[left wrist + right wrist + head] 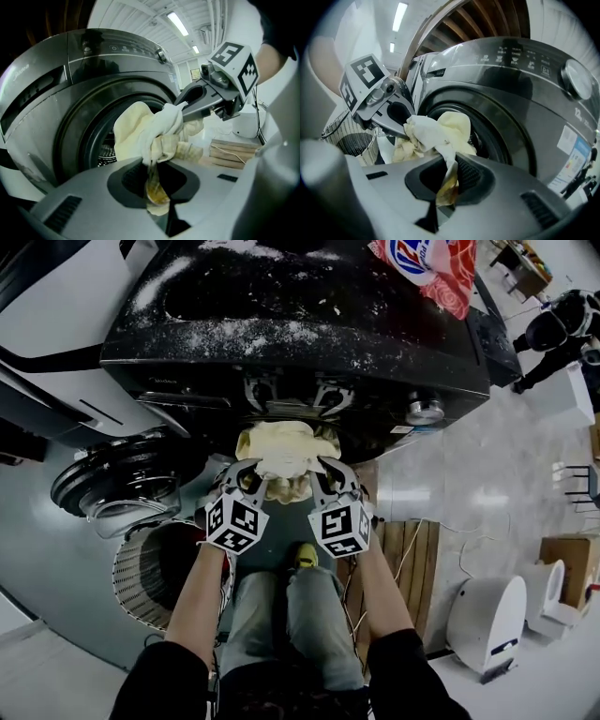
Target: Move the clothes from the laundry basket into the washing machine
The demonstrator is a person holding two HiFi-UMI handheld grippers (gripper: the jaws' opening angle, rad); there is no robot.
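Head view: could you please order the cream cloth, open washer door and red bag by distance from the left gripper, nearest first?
1. Cream cloth, in left gripper's jaws.
2. Washer door, left.
3. Red bag, atop washer, right.
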